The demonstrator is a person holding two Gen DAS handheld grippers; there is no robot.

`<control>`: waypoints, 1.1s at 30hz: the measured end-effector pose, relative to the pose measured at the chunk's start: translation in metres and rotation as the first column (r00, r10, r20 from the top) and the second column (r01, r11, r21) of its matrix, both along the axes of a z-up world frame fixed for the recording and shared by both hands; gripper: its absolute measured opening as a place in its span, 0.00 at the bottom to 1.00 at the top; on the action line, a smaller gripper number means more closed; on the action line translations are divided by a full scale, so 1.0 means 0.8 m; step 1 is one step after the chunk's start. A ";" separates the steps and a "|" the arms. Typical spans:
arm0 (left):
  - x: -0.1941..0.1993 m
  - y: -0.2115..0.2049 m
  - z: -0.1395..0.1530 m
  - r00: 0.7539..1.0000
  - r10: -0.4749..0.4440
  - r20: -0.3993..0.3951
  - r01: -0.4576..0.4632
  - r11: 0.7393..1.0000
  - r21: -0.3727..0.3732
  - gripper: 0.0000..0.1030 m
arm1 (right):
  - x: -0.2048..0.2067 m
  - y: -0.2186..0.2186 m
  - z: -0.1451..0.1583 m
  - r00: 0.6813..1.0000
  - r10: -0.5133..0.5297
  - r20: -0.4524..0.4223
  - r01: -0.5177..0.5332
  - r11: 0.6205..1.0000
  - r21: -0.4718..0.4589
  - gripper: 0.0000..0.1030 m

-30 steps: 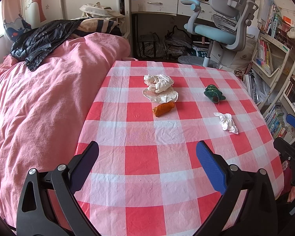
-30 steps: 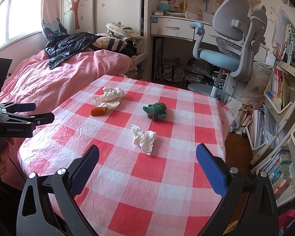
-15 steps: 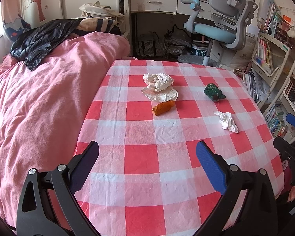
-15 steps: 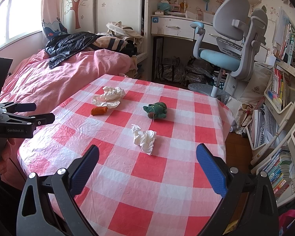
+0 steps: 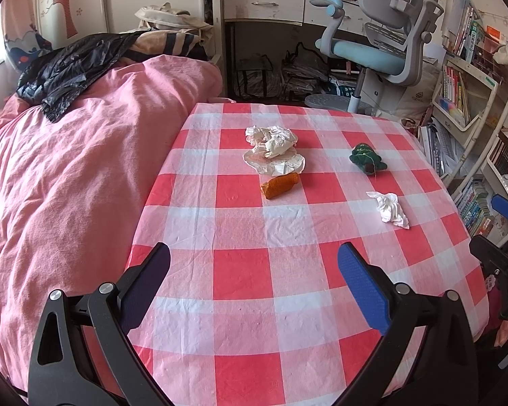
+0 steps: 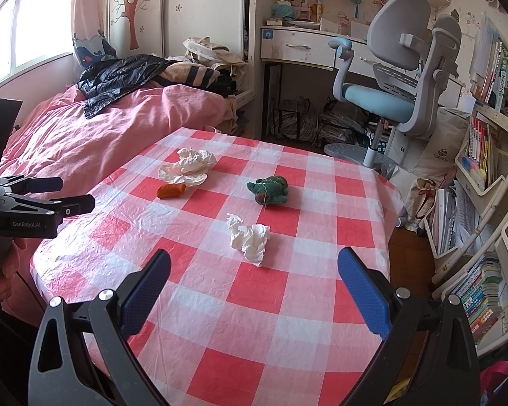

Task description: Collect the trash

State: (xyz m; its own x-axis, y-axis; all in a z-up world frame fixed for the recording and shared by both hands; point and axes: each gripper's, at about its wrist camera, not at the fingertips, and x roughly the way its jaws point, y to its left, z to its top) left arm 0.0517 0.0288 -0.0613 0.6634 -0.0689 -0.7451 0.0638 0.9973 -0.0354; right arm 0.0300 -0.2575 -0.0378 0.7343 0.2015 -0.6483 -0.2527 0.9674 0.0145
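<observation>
White tissue [image 6: 249,238] lies ahead of wide-apart right gripper [image 6: 253,291] jaws.

Ahead of the left claw [image 5: 254,284], with its blue pads and black arms, the tabletop [image 5: 240,270] wears red-and-white checks. Beyond it lie a cream crumpled paper [image 5: 274,150], an orange piece [image 5: 280,185], a dark green plush [image 5: 365,159] and a white tissue [image 5: 391,209]. To its left, the bed [image 5: 67,176] is pink.
</observation>
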 end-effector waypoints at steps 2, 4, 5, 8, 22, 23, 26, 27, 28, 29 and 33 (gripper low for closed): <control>0.000 -0.001 0.000 1.000 0.000 0.000 0.000 1.000 0.001 0.93 | 0.001 -0.001 0.000 1.000 0.000 -0.001 0.000 1.000 -0.001 0.92; 0.000 0.000 0.000 1.000 0.000 0.000 0.000 1.000 0.000 0.93 | 0.001 -0.001 0.000 1.000 0.000 0.000 0.000 1.000 0.000 0.92; 0.000 0.000 0.000 1.000 0.000 0.000 0.000 1.000 -0.001 0.93 | 0.001 -0.001 0.000 1.000 0.000 0.000 0.000 1.000 0.000 0.92; 0.000 0.000 0.000 1.000 0.000 -0.001 0.000 1.000 0.000 0.93 | 0.001 -0.001 0.000 1.000 0.001 0.000 -0.001 1.000 -0.001 0.92; 0.001 0.001 -0.002 1.000 -0.002 -0.007 0.002 1.000 -0.002 0.93 | 0.001 -0.001 0.000 1.000 0.001 0.000 -0.001 1.000 0.000 0.92; 0.000 0.001 -0.002 1.000 -0.002 -0.007 0.002 1.000 -0.002 0.93 | 0.000 0.000 0.000 1.000 0.001 0.000 -0.001 1.000 -0.001 0.92; 0.001 0.001 -0.002 1.000 -0.001 -0.007 0.001 1.000 -0.002 0.93 | 0.000 0.000 0.000 1.000 0.001 0.000 -0.001 1.000 -0.001 0.92; 0.001 0.001 -0.001 1.000 -0.001 -0.008 0.001 1.000 -0.002 0.93 | 0.000 0.000 0.000 1.000 0.000 0.000 0.000 1.000 0.000 0.92; 0.001 0.001 -0.001 1.000 -0.001 -0.007 0.001 1.000 -0.002 0.93 | 0.000 0.001 0.000 1.000 0.000 0.000 0.000 1.000 0.000 0.92; 0.001 0.001 -0.001 1.000 -0.002 -0.007 0.002 1.000 -0.002 0.93 | 0.001 -0.001 0.000 1.000 0.001 0.000 -0.001 1.000 -0.001 0.92; 0.000 0.001 -0.002 1.000 -0.003 -0.008 0.003 1.000 -0.002 0.93 | 0.000 0.001 0.000 1.000 0.001 -0.001 -0.001 1.000 -0.001 0.92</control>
State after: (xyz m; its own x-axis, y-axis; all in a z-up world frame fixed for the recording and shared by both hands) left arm 0.0519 0.0295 -0.0626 0.6571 -0.0722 -0.7504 0.0664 0.9971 -0.0378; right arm 0.0300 -0.2570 -0.0376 0.7335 0.2022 -0.6489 -0.2541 0.9671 0.0142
